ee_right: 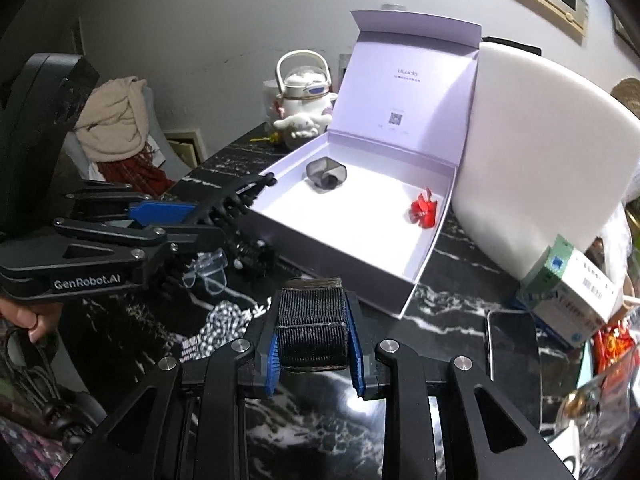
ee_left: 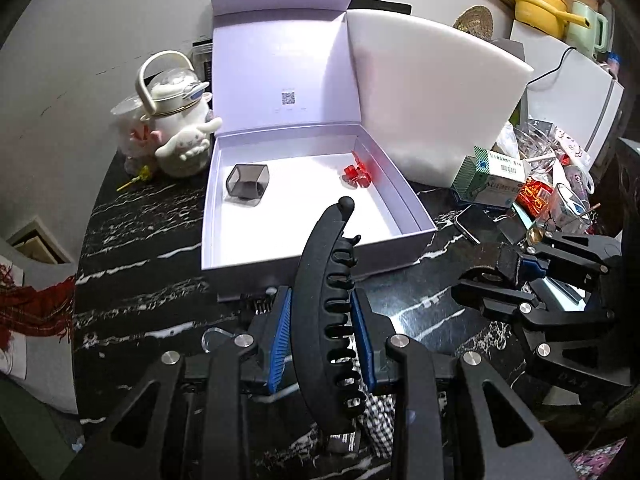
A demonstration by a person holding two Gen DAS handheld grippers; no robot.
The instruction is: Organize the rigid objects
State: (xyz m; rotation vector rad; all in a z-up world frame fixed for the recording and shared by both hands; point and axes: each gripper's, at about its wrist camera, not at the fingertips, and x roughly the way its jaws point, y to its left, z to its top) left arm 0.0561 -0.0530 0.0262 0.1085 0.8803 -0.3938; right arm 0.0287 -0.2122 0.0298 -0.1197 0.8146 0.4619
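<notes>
My left gripper [ee_left: 322,312] is shut on a long black hair clip [ee_left: 320,320] and holds it just in front of the open lilac box [ee_left: 316,256]; the clip's tip reaches over the box's near edge. In the right wrist view the left gripper [ee_right: 188,212] and its black hair clip [ee_right: 240,192] sit at the box's [ee_right: 340,264] left edge. My right gripper [ee_right: 312,320] is shut on a black ribbed block [ee_right: 312,320], held above the dark marble table. In the box lie a smoky clear cube [ee_left: 246,182] and a red clip [ee_left: 358,174].
A white board [ee_left: 432,96] leans right of the box. A white character kettle [ee_left: 176,120] stands to the left. A medicine carton [ee_left: 494,178], a phone [ee_right: 514,360], a glass [ee_left: 568,212] and clutter crowd the right. Checked fabric [ee_right: 224,320] and a clear clip [ee_right: 208,272] lie near the front.
</notes>
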